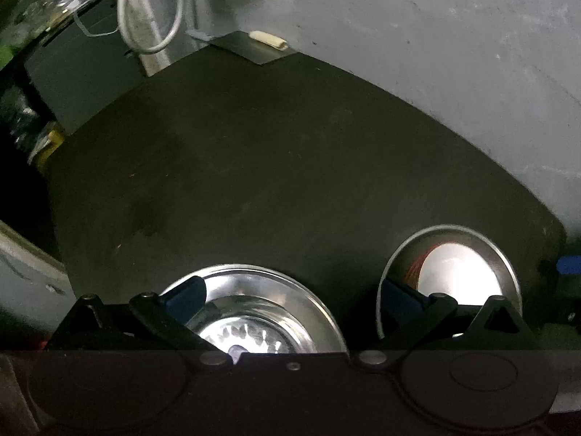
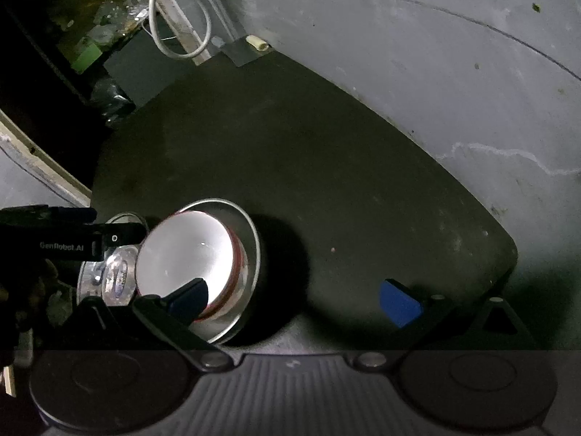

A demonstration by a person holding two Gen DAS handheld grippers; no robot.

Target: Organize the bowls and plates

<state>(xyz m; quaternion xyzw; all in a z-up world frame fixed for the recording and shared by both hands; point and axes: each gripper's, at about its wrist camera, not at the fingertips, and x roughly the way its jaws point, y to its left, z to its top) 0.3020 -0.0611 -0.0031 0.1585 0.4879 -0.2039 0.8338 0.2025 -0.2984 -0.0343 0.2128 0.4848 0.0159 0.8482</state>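
A shiny steel plate [image 1: 254, 312] lies on the dark tabletop [image 1: 272, 167] between my left gripper's [image 1: 290, 301] wide open blue-padded fingers. A steel bowl [image 1: 457, 265] stands to its right, behind the right finger. In the right wrist view the same bowl [image 2: 203, 258] stands at the left, with the left fingertip [image 2: 189, 298] of my open right gripper [image 2: 294, 301] in front of it. The plate [image 2: 105, 279] lies further left, under the left gripper's black body [image 2: 65, 239].
A grey wall [image 1: 435, 54] runs along the table's far right edge. A looped white cable [image 1: 152, 11] and a small white tube [image 1: 268, 40] sit at the far corner. Dark clutter and a green item [image 2: 87, 56] lie off the left edge.
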